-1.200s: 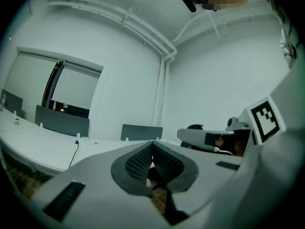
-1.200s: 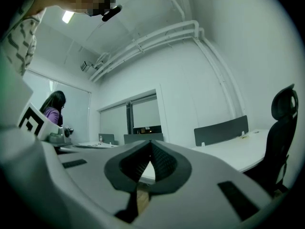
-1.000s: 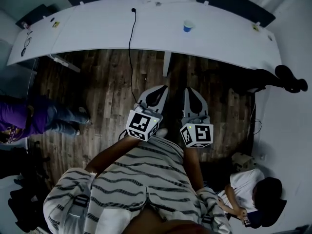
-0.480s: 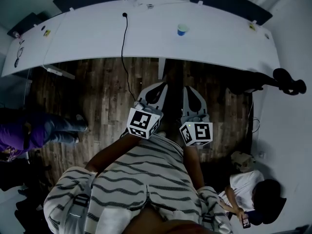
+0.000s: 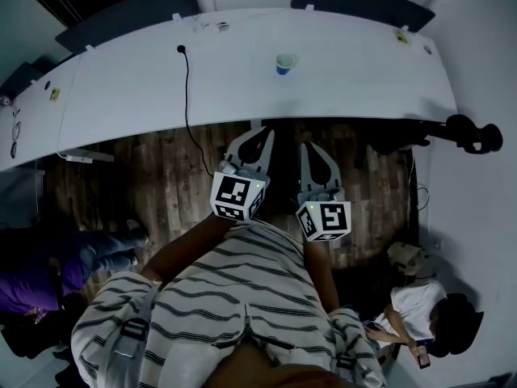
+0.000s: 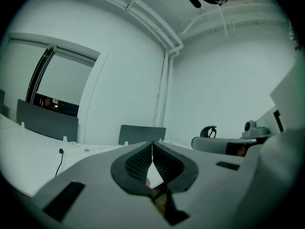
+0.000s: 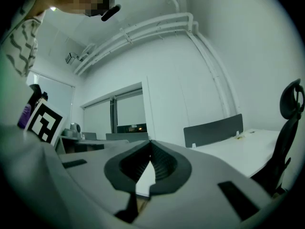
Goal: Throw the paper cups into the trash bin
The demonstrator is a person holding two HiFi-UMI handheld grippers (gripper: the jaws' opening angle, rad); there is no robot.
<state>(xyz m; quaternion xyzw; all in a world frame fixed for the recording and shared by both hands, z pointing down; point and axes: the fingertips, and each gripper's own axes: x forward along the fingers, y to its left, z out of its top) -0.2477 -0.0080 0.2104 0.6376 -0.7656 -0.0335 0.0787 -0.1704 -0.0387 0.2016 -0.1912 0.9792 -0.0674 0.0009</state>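
White bench (image 5: 363, 79) is now nearer, paper cup (image 5: 284, 63) almost within reach.
Left tool (image 5: 260, 136) and right tool (image 5: 309, 148), both pressed together and empty, advance toward it.

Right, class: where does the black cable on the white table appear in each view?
Head view: the black cable, upper left of centre.
Left gripper view: the cable, lower left.
Right gripper view: not in it.
Shared landmark: the white table, seen in all three.
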